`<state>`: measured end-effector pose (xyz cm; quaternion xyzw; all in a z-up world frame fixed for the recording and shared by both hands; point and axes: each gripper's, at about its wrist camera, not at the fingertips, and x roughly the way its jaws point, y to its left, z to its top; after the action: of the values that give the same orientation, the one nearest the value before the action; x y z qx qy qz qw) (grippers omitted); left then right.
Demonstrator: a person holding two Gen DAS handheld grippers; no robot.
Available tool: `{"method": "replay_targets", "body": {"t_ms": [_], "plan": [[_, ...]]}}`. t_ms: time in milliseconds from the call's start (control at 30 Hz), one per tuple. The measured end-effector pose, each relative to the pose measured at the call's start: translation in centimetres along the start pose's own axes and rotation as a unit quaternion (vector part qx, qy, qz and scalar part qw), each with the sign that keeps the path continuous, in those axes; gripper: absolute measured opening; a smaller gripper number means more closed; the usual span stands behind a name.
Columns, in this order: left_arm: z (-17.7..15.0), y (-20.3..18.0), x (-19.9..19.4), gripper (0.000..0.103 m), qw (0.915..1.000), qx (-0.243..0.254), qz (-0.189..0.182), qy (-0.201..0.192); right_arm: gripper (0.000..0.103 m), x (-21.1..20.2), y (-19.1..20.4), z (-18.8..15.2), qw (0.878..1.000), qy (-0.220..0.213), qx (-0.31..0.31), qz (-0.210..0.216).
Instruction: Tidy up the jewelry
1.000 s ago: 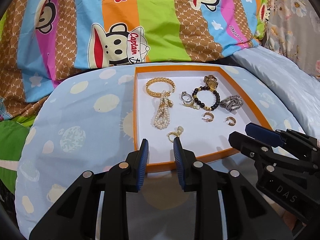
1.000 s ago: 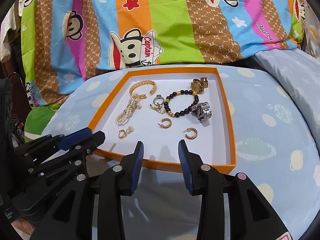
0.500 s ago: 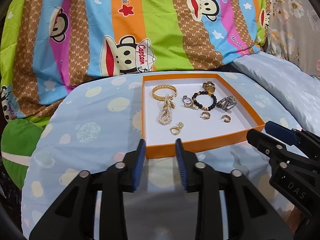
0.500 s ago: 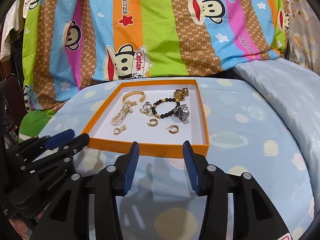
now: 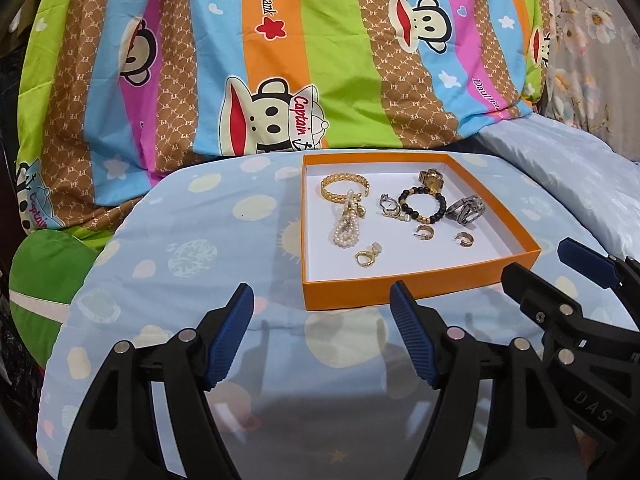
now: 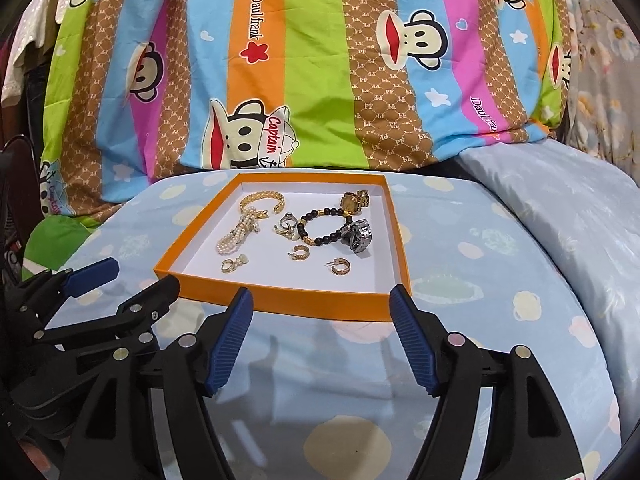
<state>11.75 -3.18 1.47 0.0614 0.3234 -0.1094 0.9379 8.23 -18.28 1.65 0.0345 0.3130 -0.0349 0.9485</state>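
Jewelry all lies in orange tray (image 5: 420, 290); we judge sorting done, left gripper (image 5: 322, 312) and right gripper (image 6: 322, 312) agape, empty.

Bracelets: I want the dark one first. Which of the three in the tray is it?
The black bead bracelet with a few gold beads, right of the gold bangle and pearl bracelet.

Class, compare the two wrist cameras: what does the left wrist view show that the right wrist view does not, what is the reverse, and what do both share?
Only the left wrist view shows the right gripper from the side, entering at the right edge. Only the right wrist view shows the left gripper from the side, at the left edge, plus a white garment hanging far left. Both show the orange tray holding the gold bangle, pearl strand, black bead bracelet and silver ring, on the blue cushion before the monkey-print quilt.
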Motion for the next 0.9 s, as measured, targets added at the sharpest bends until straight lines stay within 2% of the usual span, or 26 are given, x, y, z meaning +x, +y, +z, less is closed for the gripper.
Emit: {"method": "replay_targets", "body": {"t_ms": [100,900], "plan": [[0.12,0.04,-0.07,0.074,1.0000,-0.003,0.003,-0.004,0.071,-0.06,-0.10,0.10,1.000,-0.003,0.007,0.002],[0.56,0.32,0.15,0.074,0.9998,-0.010,0.005,0.017,0.071,0.23,-0.07,0.44,1.000,0.013,0.011,0.009]]}}
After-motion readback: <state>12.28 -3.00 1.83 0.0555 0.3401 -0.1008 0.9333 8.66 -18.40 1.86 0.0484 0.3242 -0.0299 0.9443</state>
